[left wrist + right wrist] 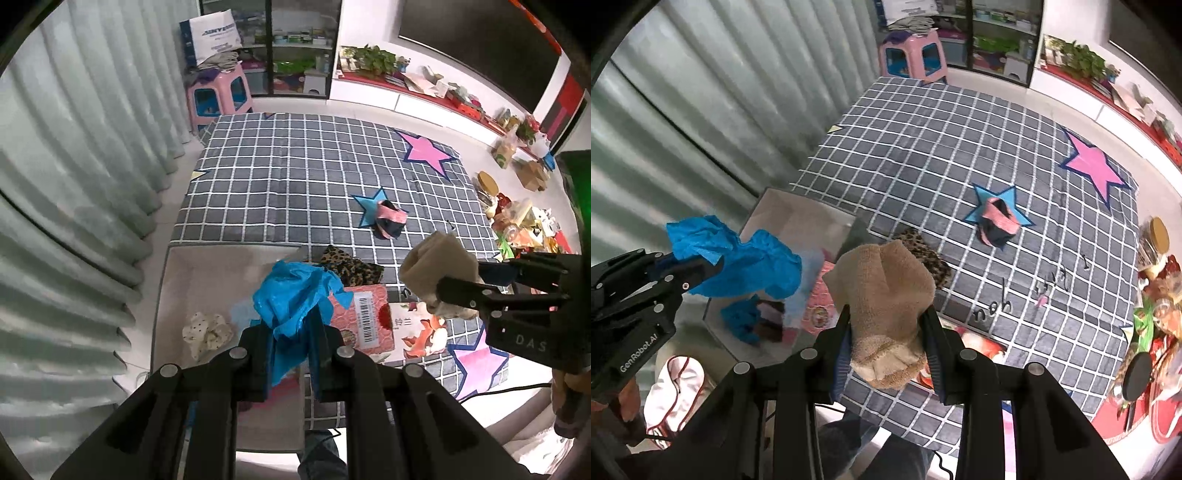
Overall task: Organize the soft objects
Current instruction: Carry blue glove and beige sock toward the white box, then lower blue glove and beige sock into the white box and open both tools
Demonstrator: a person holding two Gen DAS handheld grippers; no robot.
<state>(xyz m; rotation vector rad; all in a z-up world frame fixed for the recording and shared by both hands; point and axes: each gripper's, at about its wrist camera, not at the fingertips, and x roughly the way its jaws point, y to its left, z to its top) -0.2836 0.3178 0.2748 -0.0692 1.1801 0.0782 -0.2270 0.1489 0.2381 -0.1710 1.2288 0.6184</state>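
Left gripper (291, 354) clamped on crumpled blue plastic cover (291, 295) (hanging lengthwise), right gripper (886, 343) pinching upright tan fuzzy sock (882, 295), grey checked mat (942, 155) mostly open beyond.

- My left wrist camera looks down along my left gripper (291, 354), close above the gray box (173, 280) at the checked blanket's (295, 173) near edge.
- My right wrist camera looks down from the right, equally close.
- Both share the blanket, curtain (74, 184) and pink stool (218, 92).
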